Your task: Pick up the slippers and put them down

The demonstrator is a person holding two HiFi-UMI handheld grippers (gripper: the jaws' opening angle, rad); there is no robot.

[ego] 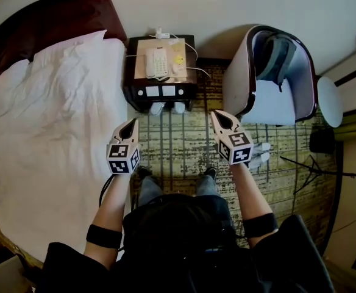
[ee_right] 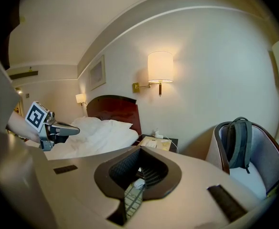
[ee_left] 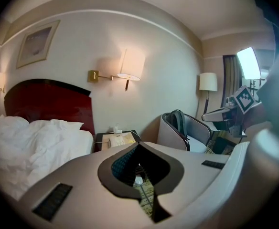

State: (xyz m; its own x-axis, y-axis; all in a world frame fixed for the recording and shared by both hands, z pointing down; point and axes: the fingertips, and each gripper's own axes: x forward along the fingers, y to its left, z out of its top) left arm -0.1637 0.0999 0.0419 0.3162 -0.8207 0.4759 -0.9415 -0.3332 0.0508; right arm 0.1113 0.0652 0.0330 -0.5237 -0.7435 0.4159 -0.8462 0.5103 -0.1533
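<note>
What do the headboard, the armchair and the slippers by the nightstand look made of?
Headboard: dark red-brown wood, polished, judging by its sheen. Armchair: pale smooth upholstery, perhaps leatherette, with a dark wood-like rim. Slippers: white, matte, probably soft cloth, but too small to be sure.

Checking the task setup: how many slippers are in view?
4: two white slippers against the nightstand, two on the carpet by the right gripper, partly hidden.
</note>
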